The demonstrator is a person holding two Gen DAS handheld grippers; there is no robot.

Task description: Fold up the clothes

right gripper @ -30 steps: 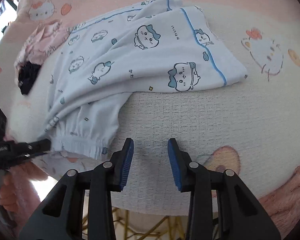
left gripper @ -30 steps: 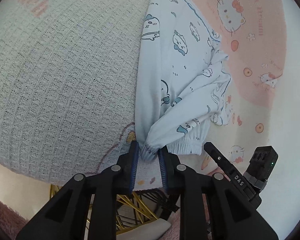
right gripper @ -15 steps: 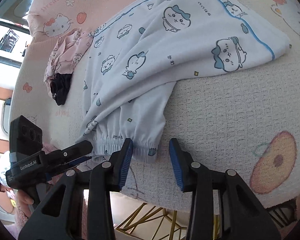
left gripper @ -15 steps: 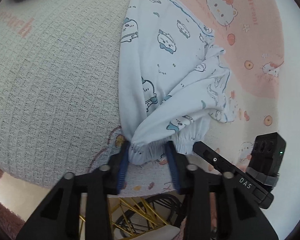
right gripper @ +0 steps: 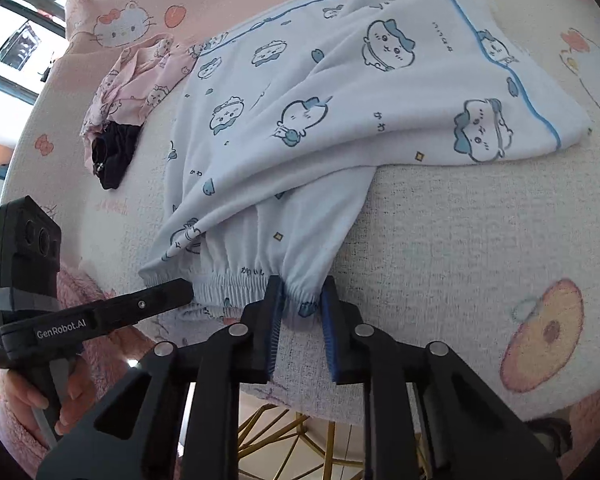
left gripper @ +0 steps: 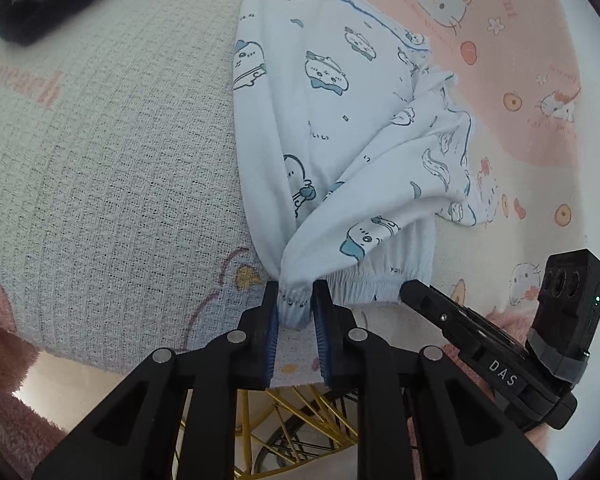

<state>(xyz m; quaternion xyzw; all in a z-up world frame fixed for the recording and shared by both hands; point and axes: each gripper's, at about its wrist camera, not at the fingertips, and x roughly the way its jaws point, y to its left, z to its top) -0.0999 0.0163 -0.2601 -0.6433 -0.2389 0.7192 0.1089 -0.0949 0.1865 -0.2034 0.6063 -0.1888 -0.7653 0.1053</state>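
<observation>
1. White cotton pyjama trousers printed with blue cartoon animals [left gripper: 332,120] lie on the cream waffle-weave blanket [left gripper: 112,168] in the left wrist view, and their gathered elastic cuff [left gripper: 296,300] sits pinched between the blue pads of your left gripper [left gripper: 295,300]. Those jaws have just been closing and now stand narrow on the cloth. Keep that pinch deep in the elastic, so the hem does not slide out when you lift.
2. To the right in the same view, the other black hand-held unit [left gripper: 500,344] reaches toward the second cuff. Hold both ends level with each other before you carry them over.
3. In the right wrist view, your right gripper [right gripper: 302,300] has just been closing too, and the corner of the other cuff [right gripper: 304,292] is caught between its pads. From here the bite looks shallow; I judge it worth seating further in.
4. Lift both cuffs together and lay them toward the blue-piped waistband [right gripper: 512,80], keeping the legs stacked.
5. No basket, box or drawer shows in either view. A crumpled pink garment [right gripper: 140,80] and a small black one [right gripper: 114,152] lie loose on the pink cartoon-cat bedspread [right gripper: 120,20].
</observation>
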